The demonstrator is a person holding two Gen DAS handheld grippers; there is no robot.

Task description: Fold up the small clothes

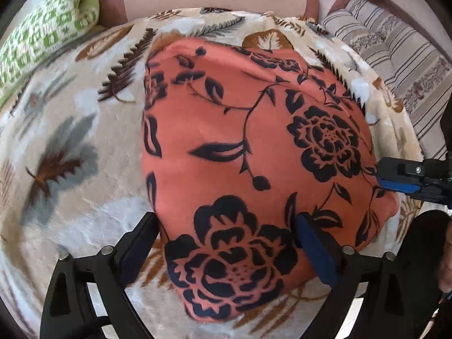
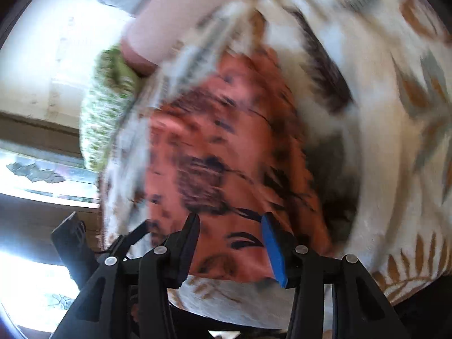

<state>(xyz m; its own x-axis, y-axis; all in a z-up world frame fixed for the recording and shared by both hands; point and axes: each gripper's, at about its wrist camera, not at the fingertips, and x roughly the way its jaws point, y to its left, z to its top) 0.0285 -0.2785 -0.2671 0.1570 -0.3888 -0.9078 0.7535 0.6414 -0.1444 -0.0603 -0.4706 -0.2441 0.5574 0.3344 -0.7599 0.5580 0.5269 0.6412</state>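
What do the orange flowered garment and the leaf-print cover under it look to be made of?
The orange garment looks like a thin, matte woven or knit cloth, perhaps cotton or rayon: it lies smooth with soft, shallow creases and a flat black print.
The leaf-print cover looks like plush fleece: its surface is fuzzy, with a pebbled nap and a faint sheen. The exact fibre cannot be told for either.
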